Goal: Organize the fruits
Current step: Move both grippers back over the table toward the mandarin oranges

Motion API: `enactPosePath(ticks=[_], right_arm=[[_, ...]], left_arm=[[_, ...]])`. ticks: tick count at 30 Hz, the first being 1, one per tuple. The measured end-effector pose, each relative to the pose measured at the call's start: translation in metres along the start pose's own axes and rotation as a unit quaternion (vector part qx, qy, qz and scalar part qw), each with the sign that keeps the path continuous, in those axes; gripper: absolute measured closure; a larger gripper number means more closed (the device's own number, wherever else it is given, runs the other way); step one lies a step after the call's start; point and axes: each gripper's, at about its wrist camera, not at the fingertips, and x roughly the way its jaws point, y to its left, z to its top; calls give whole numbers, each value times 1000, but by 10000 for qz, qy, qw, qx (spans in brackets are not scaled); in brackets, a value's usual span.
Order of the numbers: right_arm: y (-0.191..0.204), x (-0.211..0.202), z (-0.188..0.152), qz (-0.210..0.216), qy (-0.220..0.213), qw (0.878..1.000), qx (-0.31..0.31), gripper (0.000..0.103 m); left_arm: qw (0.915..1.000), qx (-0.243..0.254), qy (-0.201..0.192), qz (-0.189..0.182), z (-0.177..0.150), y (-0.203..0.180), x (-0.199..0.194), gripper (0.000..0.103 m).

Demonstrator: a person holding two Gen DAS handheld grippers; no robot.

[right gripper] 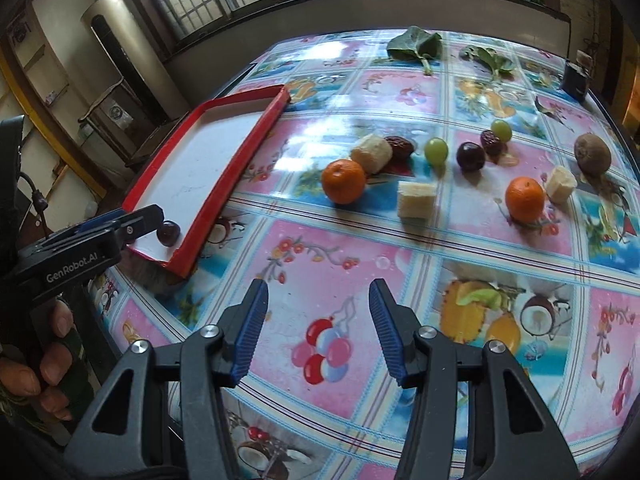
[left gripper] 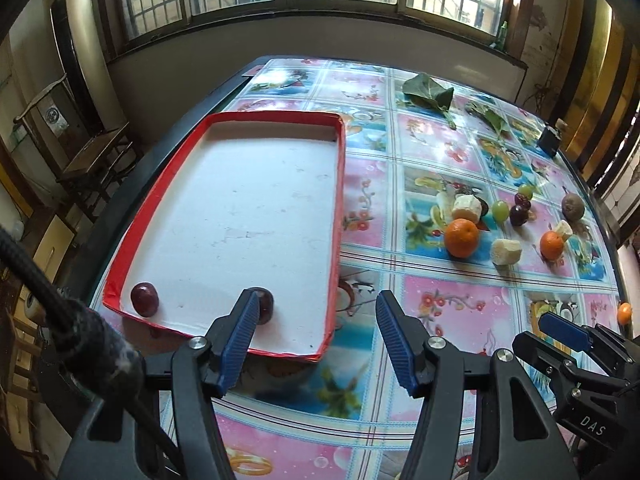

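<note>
A red-rimmed white tray (left gripper: 338, 184) lies at the table's left and holds two dark plums (left gripper: 144, 299) (left gripper: 267, 307). My left gripper (left gripper: 318, 294) hovers open over the tray's near right corner with nothing between its fingers; its left finger partly hides one plum. On the tablecloth to the right lie two oranges (right gripper: 344, 182) (right gripper: 525, 199), banana pieces (right gripper: 416, 199), green grapes (right gripper: 436, 151), a dark plum (right gripper: 471, 156), red dates (right gripper: 400, 146) and a kiwi (right gripper: 593, 153). My right gripper (right gripper: 318, 284) stands open and empty above bare tablecloth, short of the fruits.
Green leaves (right gripper: 414, 46) and a small dark box (right gripper: 574, 78) sit at the table's far side. A small orange (left gripper: 624, 313) lies near the right edge. A hand (right gripper: 52, 360) grips the left tool's handle. The tray (right gripper: 236, 168) reaches close to the table's left edge.
</note>
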Motion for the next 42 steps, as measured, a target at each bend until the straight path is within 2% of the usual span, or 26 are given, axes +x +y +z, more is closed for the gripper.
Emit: enactPosePath(ticks=[8,13,24,35,42], right_arm=[[-33,-11,-13,-134,-80,9993,342,48],[-49,-14,-20,-185,-84,9983,555,48],[-59,-18,-25,-235,-90,9976,641,47],[-73,-16,-28,-333,-75,9963,784,47],[-92,-21,-28,-490,-159,9940,965,47]], left_arm=[[9998,189,43,-71,-8,-21,-2,41],[9996,280,-21,7,-10,-29,-6,41],[9995,293,43,-53,-14,-34,-4,41],[9989,273,223,-300,-16,-39,6,41],[9978,384,299,-441,-11,-56,17,41]])
